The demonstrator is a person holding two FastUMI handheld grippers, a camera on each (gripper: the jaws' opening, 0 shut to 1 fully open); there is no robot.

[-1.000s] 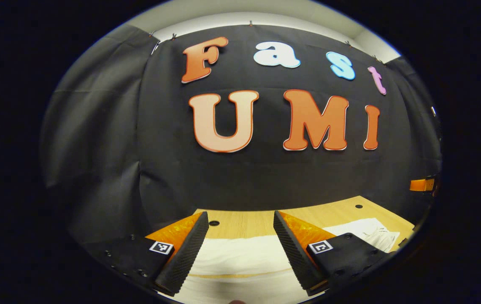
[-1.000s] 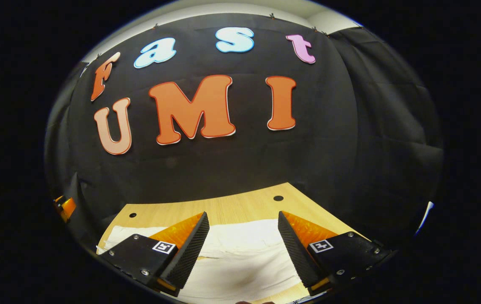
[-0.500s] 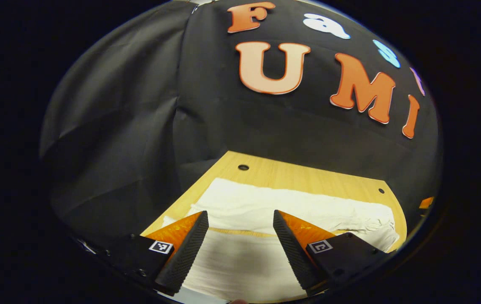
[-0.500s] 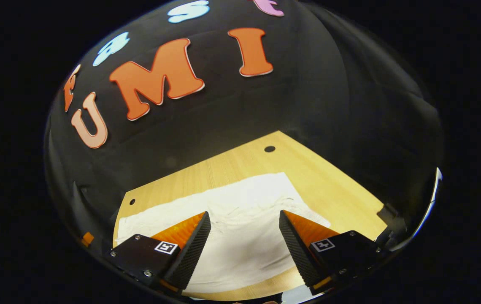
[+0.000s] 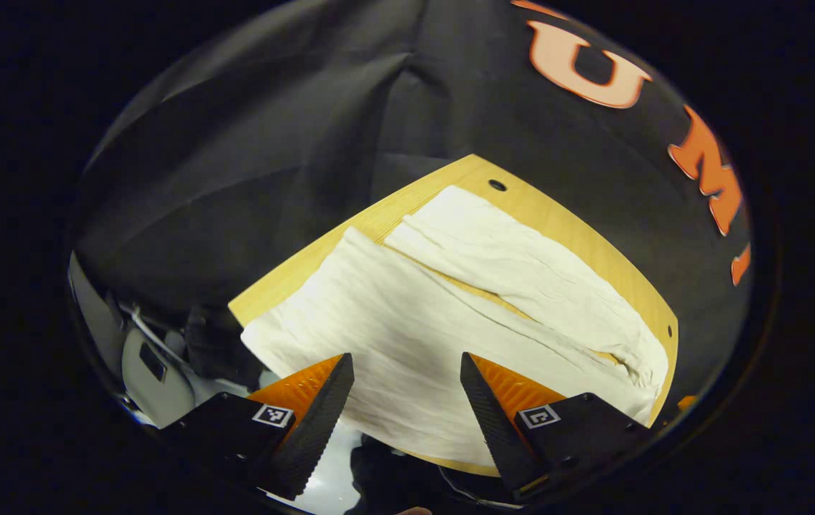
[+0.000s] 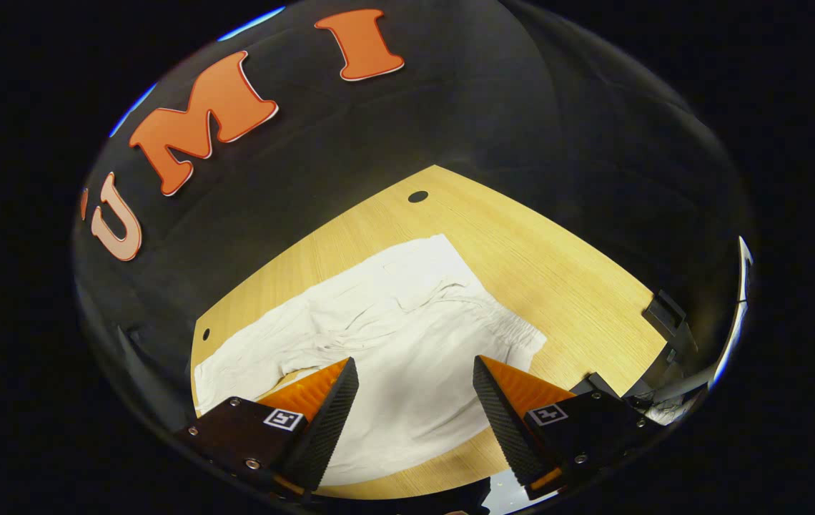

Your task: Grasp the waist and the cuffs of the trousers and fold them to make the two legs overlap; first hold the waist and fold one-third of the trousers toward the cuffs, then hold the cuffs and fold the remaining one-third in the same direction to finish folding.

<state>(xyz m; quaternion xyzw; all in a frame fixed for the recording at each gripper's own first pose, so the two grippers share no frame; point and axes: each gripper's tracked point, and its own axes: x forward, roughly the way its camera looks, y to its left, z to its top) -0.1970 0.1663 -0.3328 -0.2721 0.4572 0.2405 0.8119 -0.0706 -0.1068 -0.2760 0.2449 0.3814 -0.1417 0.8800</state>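
White trousers (image 5: 450, 300) lie flat on the wooden table (image 5: 579, 236), their two legs side by side with a narrow strip of wood between them. The left gripper (image 5: 407, 386) hovers open above the near leg, close to its cuff end (image 5: 272, 336). In the right gripper view the waist end of the trousers (image 6: 415, 329) spreads out, its elastic band (image 6: 515, 332) at the right. The right gripper (image 6: 415, 390) hangs open above that waist part, with nothing between its fingers.
Round holes mark the table corners (image 6: 417, 196) (image 5: 497, 185). Black cloth walls close the back and sides. Off the table's near left edge sit grey gear and cables (image 5: 157, 350). A dark clamp (image 6: 665, 315) sits at the table's right edge.
Both grippers have tilted downward and swung outward, so more of the table and trousers is in view. Both remain open and hold nothing.
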